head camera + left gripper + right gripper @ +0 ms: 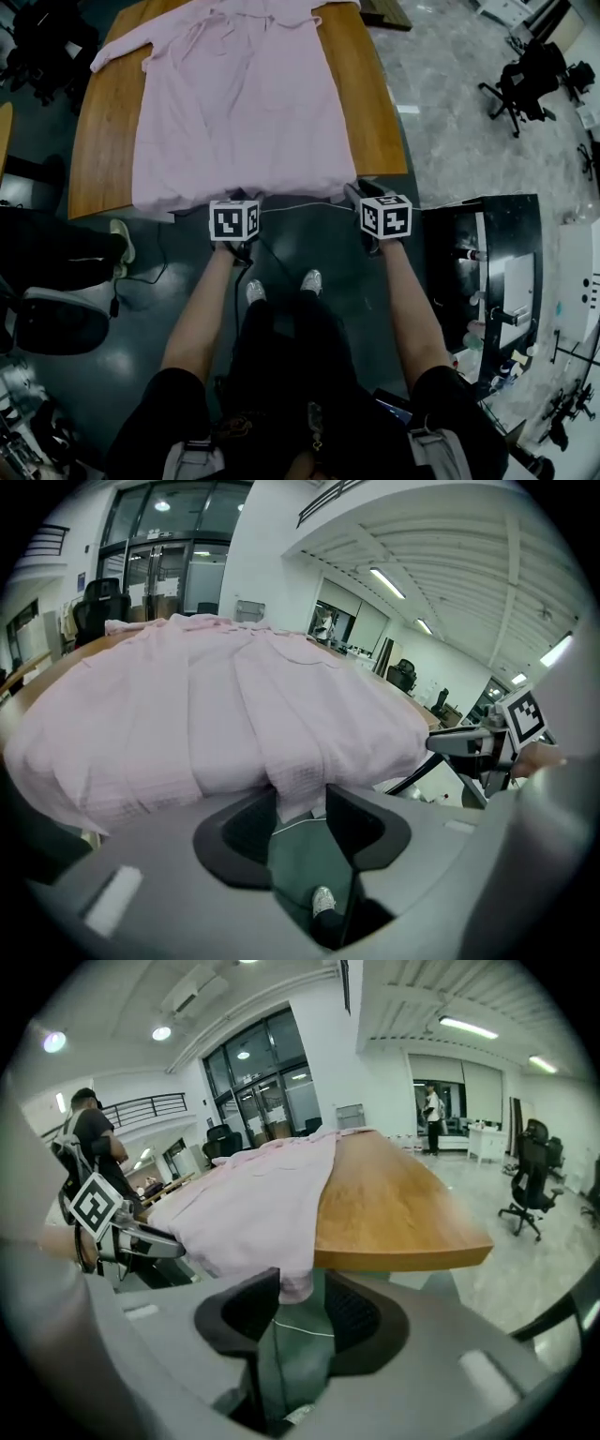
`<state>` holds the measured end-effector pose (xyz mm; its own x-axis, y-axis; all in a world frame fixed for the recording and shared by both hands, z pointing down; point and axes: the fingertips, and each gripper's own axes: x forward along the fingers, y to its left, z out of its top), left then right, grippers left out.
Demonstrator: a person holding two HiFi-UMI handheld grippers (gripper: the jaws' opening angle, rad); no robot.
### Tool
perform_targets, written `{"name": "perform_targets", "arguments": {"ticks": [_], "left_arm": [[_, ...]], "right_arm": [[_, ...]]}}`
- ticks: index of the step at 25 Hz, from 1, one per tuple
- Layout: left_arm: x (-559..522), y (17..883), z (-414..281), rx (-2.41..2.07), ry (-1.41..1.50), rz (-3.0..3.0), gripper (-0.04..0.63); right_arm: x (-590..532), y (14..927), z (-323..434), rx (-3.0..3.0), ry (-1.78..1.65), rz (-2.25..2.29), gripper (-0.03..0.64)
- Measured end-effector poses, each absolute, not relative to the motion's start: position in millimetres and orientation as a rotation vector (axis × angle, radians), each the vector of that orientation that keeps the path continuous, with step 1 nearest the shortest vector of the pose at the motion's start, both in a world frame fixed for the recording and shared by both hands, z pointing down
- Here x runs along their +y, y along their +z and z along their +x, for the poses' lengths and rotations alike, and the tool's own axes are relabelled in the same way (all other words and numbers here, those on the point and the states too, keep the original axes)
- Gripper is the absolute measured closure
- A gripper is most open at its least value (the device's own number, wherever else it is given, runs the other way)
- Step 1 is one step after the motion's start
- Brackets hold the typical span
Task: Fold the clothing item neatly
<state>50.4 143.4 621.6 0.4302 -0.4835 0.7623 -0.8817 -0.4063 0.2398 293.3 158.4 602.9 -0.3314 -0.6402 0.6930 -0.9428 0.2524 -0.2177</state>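
Note:
A pale pink garment (239, 103) lies spread flat on the wooden table (373, 122), and its hem hangs over the near edge. My left gripper (246, 199) is at the hem's middle and my right gripper (359, 192) is at its right corner. In the left gripper view the hem (298, 794) hangs between the parted jaws of the left gripper (302, 806), with floor showing beside it. In the right gripper view the garment's corner (296, 1283) dangles between the spread jaws of the right gripper (302, 1290), just below the table edge (403, 1255). Neither pair of pads presses the cloth.
A black cabinet (487, 272) stands to the right of my right arm. A seated person's shoe (120, 242) and a chair are at the left, near the table corner. Office chairs (525, 80) stand farther right. A thin cable (309, 204) hangs below the table's near edge.

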Motion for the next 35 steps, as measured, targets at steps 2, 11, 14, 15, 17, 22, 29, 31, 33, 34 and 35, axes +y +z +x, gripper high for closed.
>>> {"name": "perform_targets", "arguments": {"ticks": [2,11,14,15,17,22,29,31,33,34,35], "left_arm": [[145.1,623.2,52.2,-1.145,0.801,2.035,0.524],[158.3,605.7,32.4,-1.154,0.813,2.06,0.581],[166.7,600.9,20.7,-1.139,0.839,2.075,0.581],[170.2,600.9,16.4,-1.135,0.852,2.074,0.581],[178.3,604.1,7.2,-1.121,0.878,2.062,0.583],[193.8,619.3,-9.3,-1.067,0.938,2.045,0.581],[185.2,620.6,-29.5,-1.043,0.978,2.061,0.549],[179.3,611.3,-40.7,-1.035,0.97,2.084,0.549],[167.4,594.7,-50.7,-1.038,0.944,2.123,0.555],[159.4,584.4,-55.2,-1.047,0.922,2.144,0.558],[150.4,573.5,-58.9,-1.061,0.898,2.164,0.567]], "right_arm": [[158.4,611.7,285.2,-2.098,0.892,1.357,0.476],[181.3,606.1,272.0,-2.082,0.828,1.255,0.601],[199.6,603.7,261.4,-2.062,0.842,1.261,0.601],[206.0,603.6,257.6,-2.056,0.849,1.261,0.601],[218.0,605.9,250.7,-2.037,0.87,1.261,0.601],[234.4,616.4,236.4,-1.972,0.904,1.297,0.598],[228.4,599.7,226.5,-1.911,0.838,1.361,0.56],[225.3,585.7,225.8,-1.894,0.818,1.365,0.56],[214.3,566.1,220.7,-1.903,0.788,1.379,0.56],[205.4,555.0,214.7,-1.922,0.767,1.386,0.56],[195.0,543.2,207.3,-1.944,0.742,1.393,0.56]]}}
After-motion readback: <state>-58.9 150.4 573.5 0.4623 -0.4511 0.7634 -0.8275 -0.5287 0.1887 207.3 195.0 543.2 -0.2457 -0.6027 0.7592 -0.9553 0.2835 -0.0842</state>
